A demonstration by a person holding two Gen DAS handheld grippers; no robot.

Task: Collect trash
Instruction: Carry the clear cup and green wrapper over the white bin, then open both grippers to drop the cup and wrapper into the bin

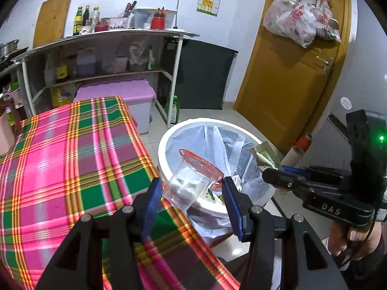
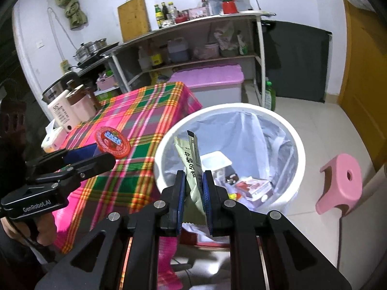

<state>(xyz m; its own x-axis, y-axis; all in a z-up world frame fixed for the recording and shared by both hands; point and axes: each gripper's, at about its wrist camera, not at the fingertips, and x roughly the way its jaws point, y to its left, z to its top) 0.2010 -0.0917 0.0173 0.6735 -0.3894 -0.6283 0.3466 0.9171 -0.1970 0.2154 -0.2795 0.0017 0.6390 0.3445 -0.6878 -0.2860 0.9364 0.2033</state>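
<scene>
My left gripper (image 1: 192, 186) is shut on a clear plastic cup (image 1: 186, 186) with a red lid (image 1: 203, 164). The cup hangs tilted over the near rim of the white trash bin (image 1: 162, 145). In the right wrist view the left gripper (image 2: 106, 155) reaches in from the left, and the cup's red lid (image 2: 112, 145) shows at its tip. My right gripper (image 2: 194, 177) is shut on a pale green sachet (image 2: 191, 159), held upright above the bin's rim (image 2: 241, 108). The bin's clear liner holds several wrappers and boxes. The right gripper (image 1: 268, 176) and its sachet (image 1: 263, 157) also appear at the bin's right side.
A table with a pink and green plaid cloth (image 1: 72, 157) stands left of the bin, with appliances (image 2: 72, 111) at its far end. A pink stool (image 2: 341, 183) is right of the bin. Behind are a shelf unit (image 1: 108, 48), a pink-lidded box (image 1: 116, 91), a green bottle (image 1: 174, 110) and a yellow door (image 1: 290, 72).
</scene>
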